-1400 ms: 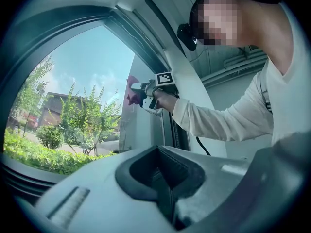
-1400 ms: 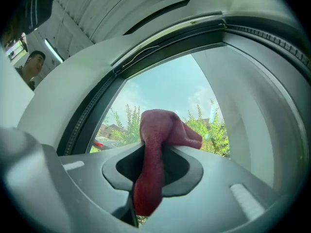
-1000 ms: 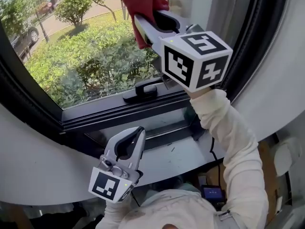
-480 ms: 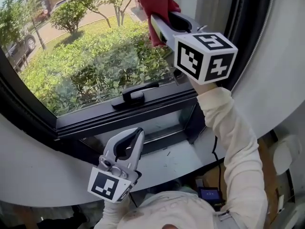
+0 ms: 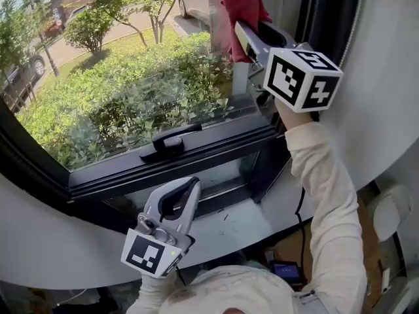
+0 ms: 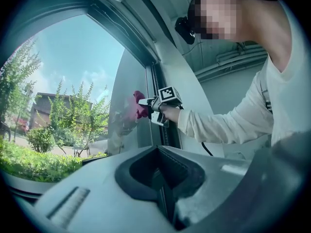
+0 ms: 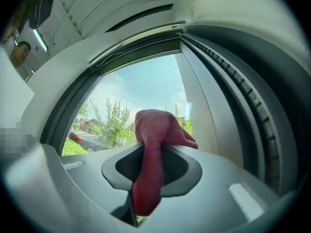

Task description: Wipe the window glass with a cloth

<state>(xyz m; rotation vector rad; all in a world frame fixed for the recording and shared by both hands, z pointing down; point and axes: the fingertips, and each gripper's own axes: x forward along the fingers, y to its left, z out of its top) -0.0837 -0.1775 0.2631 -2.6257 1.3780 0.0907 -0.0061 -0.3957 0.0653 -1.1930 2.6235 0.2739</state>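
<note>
Bunching crumpled, dark-red cloth (image 5: 243, 6), clamped in right hand-held gripper (image 5: 249, 33)

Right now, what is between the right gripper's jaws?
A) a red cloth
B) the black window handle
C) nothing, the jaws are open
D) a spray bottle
A: in the right gripper view, the right gripper is shut on the red cloth, which bunches out past the tips toward the window glass.
</note>
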